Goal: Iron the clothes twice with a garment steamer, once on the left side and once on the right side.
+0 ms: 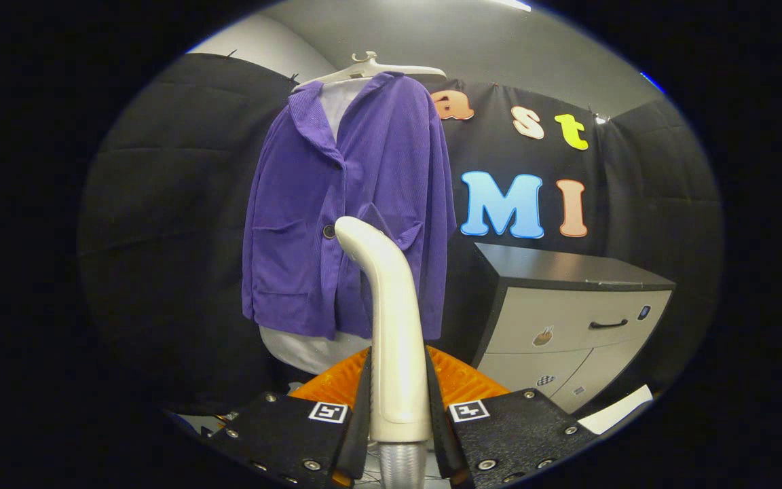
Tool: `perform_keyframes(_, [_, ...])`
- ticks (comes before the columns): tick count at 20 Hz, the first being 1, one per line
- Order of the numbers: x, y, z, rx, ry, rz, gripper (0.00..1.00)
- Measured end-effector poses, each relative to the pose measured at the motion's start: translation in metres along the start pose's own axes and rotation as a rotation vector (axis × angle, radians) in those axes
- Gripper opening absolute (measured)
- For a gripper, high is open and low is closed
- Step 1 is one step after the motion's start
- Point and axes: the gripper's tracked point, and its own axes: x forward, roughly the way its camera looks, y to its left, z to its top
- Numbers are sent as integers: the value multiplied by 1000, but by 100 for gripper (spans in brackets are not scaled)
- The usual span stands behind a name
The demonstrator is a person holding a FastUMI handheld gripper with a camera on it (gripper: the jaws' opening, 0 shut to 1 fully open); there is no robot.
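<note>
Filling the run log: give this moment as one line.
gripper: shut on steamer handle | steamer head: raised before purple jacket | jacket: on hanger

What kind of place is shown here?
Probably a small recording booth: black cloth walls, a purple corduroy jacket on a white hanger, a grey cabinet. The gripper is shut on a white steamer handle.

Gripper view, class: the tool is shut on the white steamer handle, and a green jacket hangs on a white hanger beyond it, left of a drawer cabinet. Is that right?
One detail is wrong. The jacket is purple, not green, as the gripper view shows. The rest holds: the tool is shut on the white steamer handle, and the jacket hangs on a white hanger beyond it, left of the drawer cabinet.
</note>
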Motion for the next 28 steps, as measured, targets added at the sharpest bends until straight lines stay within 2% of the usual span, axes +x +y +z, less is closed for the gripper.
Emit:
perform_keyframes(10, [8,13,-86,-2,139,2,40])
perform_keyframes(14, [-1,22,-85,-7,131,8,40])
perform_keyframes(19, [-18,38,-12,24,0,52,40])
perform_keyframes(28, [-34,50,128,29,-234,60,40])
